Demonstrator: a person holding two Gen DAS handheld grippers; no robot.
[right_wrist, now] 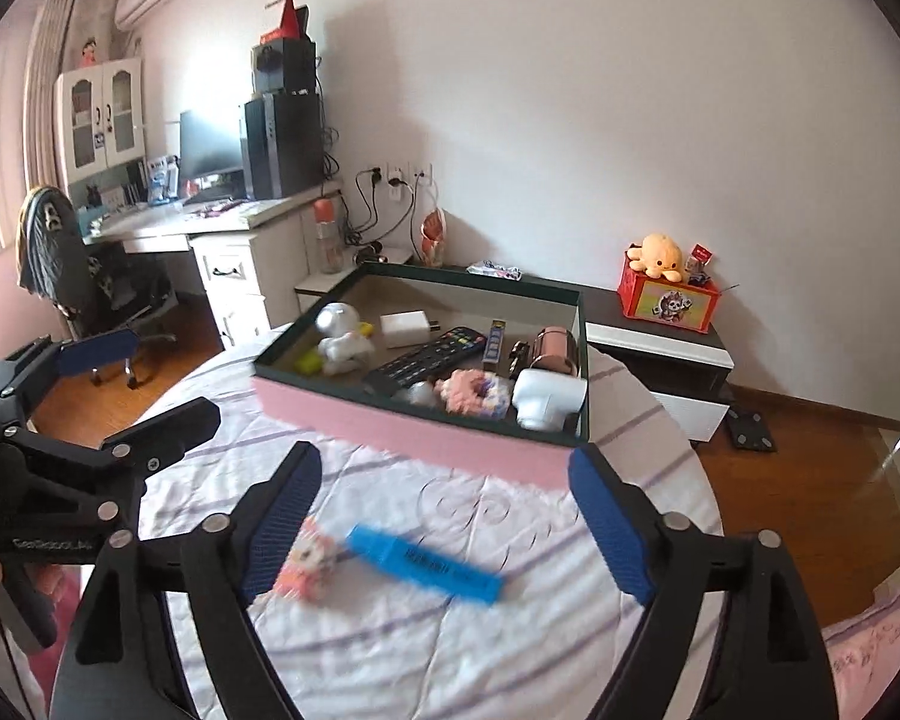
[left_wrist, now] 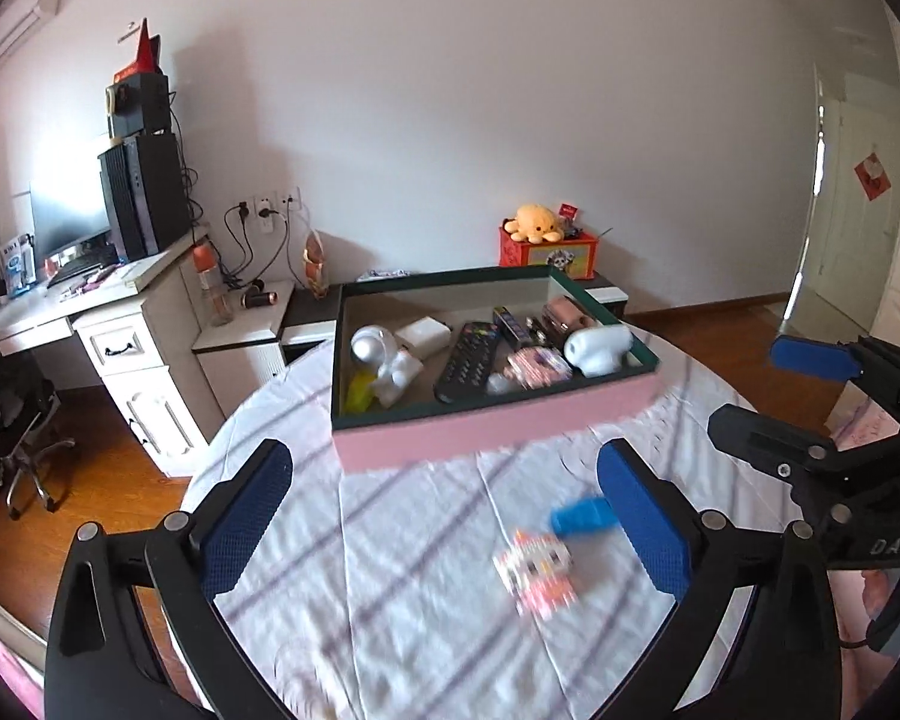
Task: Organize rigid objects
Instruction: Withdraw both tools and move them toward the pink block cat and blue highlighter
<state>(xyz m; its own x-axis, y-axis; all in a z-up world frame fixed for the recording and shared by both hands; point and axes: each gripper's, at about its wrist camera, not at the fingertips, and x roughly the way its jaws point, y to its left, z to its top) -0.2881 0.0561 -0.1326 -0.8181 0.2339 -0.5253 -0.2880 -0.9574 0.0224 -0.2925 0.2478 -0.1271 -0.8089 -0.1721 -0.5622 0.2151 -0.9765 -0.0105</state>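
Box: pink-sided box [right_wrist: 426, 432] on the table [left_wrist: 390, 540] already holds the remote, charger and figurines, the collecting place by my judgement.
Left out: blue marker [right_wrist: 426, 564] and pink block toy [left_wrist: 534, 576] lie near the box's front wall.
Right claw [right_wrist: 444, 516]: released, poised above the marker.
Left claw [left_wrist: 444, 516]: released, over the toy.

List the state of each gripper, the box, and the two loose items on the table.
left gripper: open, empty
right gripper: open, empty
pink box: lidless, holding several items
blue marker: lying flat on the cloth, outside the box
pink block figure: on the cloth, outside the box
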